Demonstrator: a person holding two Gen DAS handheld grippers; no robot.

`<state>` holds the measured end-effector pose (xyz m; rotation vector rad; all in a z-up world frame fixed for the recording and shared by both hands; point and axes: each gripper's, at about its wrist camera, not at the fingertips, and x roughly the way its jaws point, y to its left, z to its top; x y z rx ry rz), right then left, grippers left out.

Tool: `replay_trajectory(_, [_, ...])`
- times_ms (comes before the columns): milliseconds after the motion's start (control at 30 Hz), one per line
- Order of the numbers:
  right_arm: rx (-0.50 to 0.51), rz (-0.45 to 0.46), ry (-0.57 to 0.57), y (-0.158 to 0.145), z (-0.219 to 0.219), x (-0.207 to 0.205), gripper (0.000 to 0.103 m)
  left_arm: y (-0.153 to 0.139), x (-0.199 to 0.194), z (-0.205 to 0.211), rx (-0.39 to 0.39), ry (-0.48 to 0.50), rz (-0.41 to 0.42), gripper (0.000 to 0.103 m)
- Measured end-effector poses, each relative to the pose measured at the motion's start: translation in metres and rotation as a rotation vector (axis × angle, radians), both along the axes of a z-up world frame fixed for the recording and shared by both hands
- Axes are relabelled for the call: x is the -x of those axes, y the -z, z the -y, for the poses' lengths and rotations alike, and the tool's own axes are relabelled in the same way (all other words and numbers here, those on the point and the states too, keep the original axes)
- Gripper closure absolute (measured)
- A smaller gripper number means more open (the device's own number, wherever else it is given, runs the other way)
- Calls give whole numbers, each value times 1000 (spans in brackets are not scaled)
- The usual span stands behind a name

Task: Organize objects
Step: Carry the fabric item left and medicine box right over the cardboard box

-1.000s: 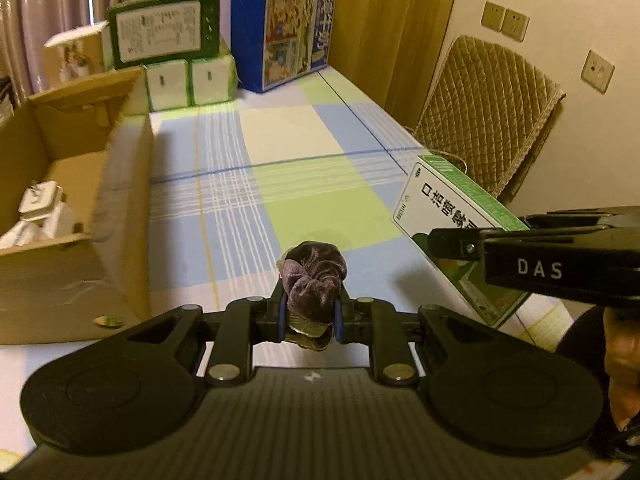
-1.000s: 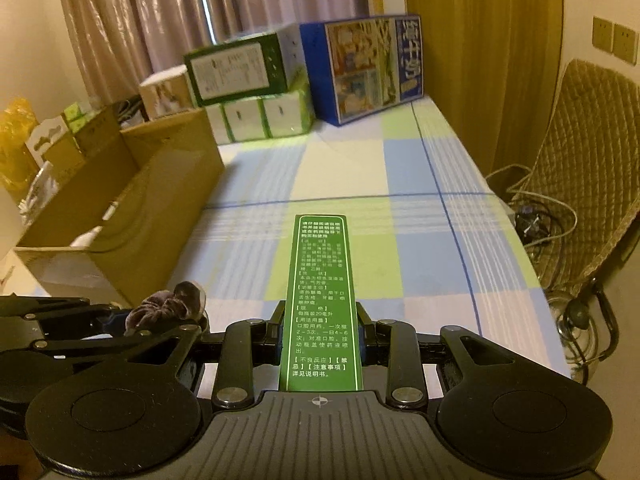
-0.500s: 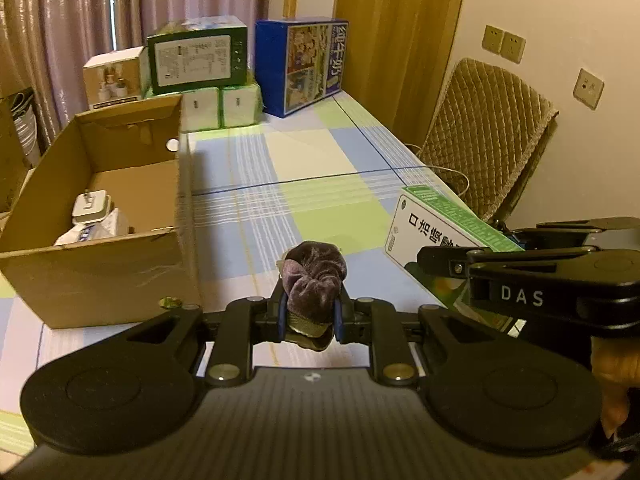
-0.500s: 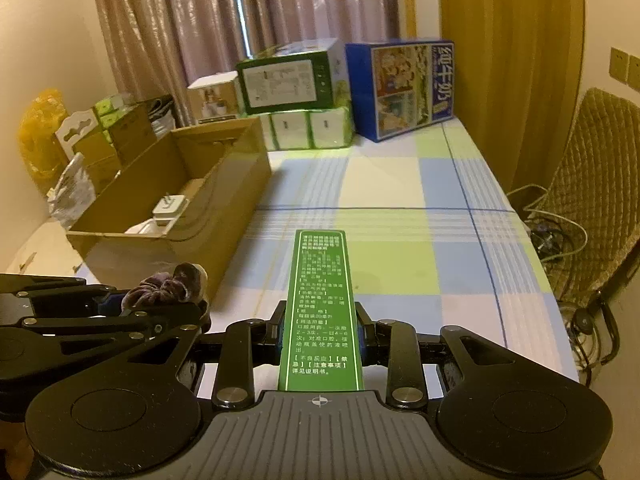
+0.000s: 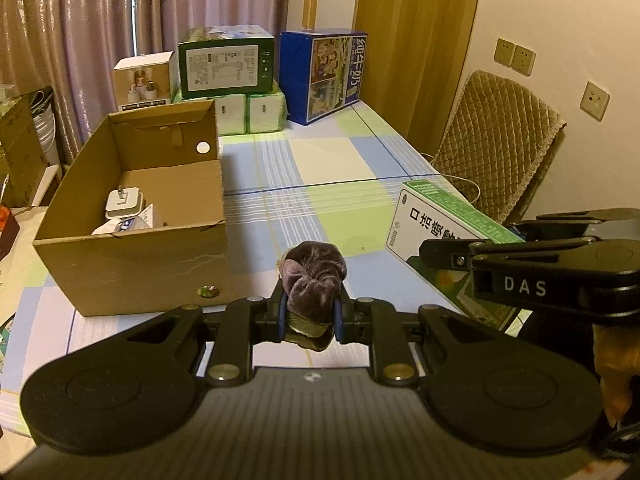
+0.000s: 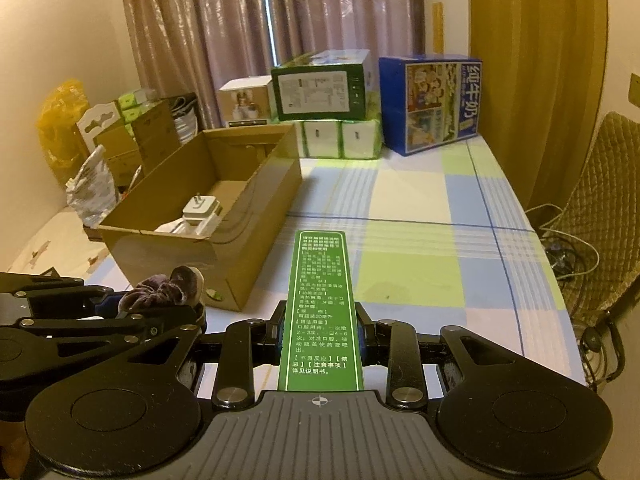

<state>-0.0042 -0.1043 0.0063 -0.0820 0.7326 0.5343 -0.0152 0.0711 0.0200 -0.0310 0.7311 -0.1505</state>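
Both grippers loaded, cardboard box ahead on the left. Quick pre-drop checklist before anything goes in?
1. Left gripper shut on the purple scrunchie: ok.
2. Right gripper shut on the green medicine box: ok.
3. Cardboard box open on top: ok.
4. Free floor inside, beyond the white charger: ok.
5. Either gripper over the opening: not ok, both short of the near wall.
6. Grip firmness: cannot tell.
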Motion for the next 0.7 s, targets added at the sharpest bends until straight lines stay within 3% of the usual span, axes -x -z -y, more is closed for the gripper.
replay_trajectory(700, [6, 0, -81, 0, -35, -1, 75, -17, -2, -40, -20, -72, 8, 86])
